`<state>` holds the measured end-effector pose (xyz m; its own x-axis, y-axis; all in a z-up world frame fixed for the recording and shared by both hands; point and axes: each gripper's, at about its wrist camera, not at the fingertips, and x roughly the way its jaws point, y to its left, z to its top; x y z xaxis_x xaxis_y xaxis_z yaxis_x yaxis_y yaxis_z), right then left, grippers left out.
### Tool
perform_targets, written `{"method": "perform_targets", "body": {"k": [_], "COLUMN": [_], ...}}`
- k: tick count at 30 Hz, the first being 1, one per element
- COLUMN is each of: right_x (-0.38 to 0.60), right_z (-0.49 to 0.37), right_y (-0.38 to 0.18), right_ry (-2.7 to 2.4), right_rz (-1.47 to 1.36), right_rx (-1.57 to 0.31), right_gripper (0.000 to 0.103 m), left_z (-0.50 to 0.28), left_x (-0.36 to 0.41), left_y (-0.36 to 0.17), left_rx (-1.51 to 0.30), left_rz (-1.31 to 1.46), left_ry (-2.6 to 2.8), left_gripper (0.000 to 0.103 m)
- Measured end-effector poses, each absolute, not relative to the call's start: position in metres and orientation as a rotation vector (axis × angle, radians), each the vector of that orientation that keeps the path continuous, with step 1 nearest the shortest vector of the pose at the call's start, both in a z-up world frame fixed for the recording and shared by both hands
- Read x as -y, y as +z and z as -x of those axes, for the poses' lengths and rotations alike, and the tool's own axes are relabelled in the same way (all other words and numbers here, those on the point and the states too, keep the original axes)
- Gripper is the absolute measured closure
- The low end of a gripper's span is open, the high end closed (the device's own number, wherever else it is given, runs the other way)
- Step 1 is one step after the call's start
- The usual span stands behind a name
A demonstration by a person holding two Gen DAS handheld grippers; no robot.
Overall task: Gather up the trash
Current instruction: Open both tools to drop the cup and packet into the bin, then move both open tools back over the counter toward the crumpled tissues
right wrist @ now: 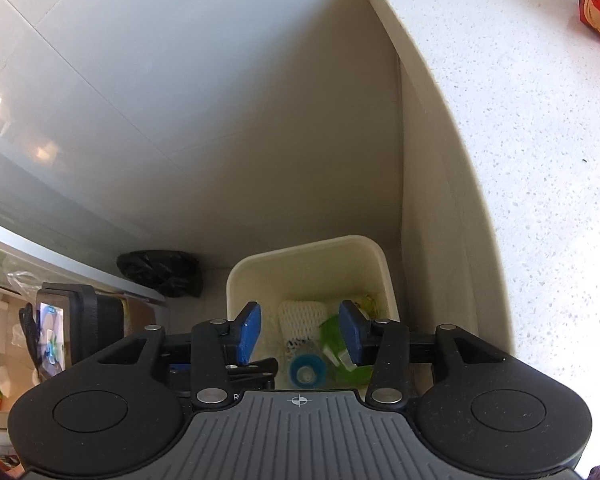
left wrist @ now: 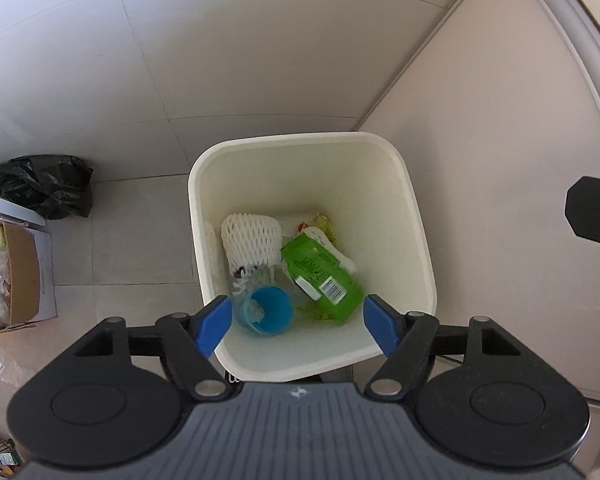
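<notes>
A cream plastic bin [left wrist: 420, 248] stands on the tiled floor against a cabinet. Inside lie a white foam fruit net [left wrist: 250, 240], a green wet-wipe packet [left wrist: 320, 276], a clear bottle with a blue cap [left wrist: 268, 310] and some crumpled wrappers. My left gripper [left wrist: 298, 328] hangs over the bin's near rim, open, with nothing between its blue pads. In the right wrist view the same bin [right wrist: 252, 276] sits below my right gripper [right wrist: 300, 330], which is open and empty too. The foam net [right wrist: 300, 316], green packet [right wrist: 330, 334] and blue cap [right wrist: 308, 370] show between its fingers.
A black rubbish bag [left wrist: 44, 188] lies on the floor left of the bin, near a cardboard box [left wrist: 24, 276] of packaging. A speckled white countertop [right wrist: 520, 160] runs along the right, with a red snack packet [right wrist: 598, 4] on it. The left gripper's body [right wrist: 84, 328] shows at the left.
</notes>
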<state>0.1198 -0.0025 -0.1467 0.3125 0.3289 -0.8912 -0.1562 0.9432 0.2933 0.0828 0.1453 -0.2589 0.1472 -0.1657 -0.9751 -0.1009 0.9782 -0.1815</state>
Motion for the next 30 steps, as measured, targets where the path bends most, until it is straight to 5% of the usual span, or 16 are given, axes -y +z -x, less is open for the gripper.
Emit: {"method": "perform_targets", "body": {"k": [15,20,30], "right_x": [0.018,0.025,0.051], "right_z": [-0.103,-0.092,-0.059], "right_y": [-0.134,-0.116,-0.079], "right_ry": [0.370,0.384,0.342], "right_rz": [-0.205,-0.220,-0.192], "right_rx": [-1.154,-1.099,-0.950], "right_gripper": [0.049,0.031,0.017], "left_z": [-0.079,-0.074,-0.079], "left_x": [-0.141,-0.141,-0.137], "left_y": [-0.244,-0.230,-0.182], "left_rx": [-1.405,-1.363,-1.263], "left_rz": [0.259,0.280,0.287], "left_ry": [-0.032,-0.031,-0.031], "left_gripper": [0.025,0.015,0.003]}}
